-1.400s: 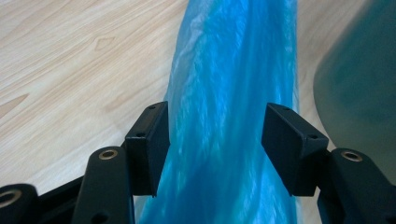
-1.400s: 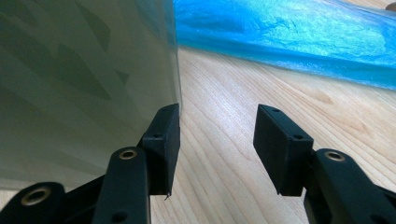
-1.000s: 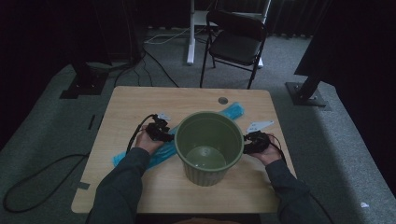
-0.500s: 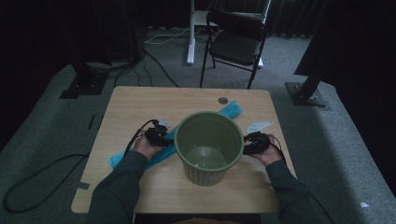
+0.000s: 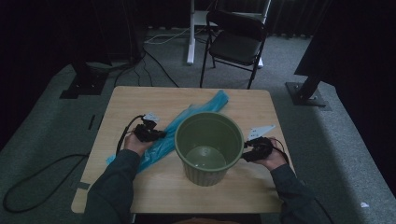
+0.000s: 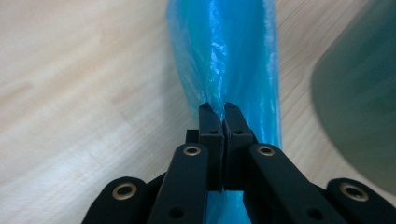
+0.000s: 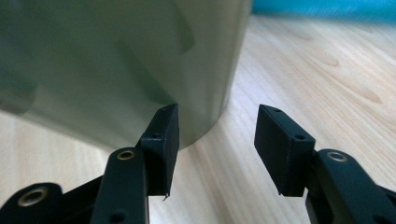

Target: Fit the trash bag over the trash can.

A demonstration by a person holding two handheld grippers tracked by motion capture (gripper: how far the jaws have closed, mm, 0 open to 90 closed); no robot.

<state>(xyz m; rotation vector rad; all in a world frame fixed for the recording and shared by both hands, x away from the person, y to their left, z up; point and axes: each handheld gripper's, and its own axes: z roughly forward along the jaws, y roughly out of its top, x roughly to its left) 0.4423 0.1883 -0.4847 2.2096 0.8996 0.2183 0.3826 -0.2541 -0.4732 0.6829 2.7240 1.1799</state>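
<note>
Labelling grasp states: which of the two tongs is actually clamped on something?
The left tongs: jaws shut on the blue plastic bag. The right tongs stand open beside the green bucket, gripping nothing.

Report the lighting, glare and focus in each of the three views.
High view: dim, the room black beyond the table. Left gripper view: bright, shiny streaks on the blue plastic bag, the green bucket blurred at the right edge. Right gripper view: evenly lit, the bucket's wall soft and close, a shadow at its base.
</note>
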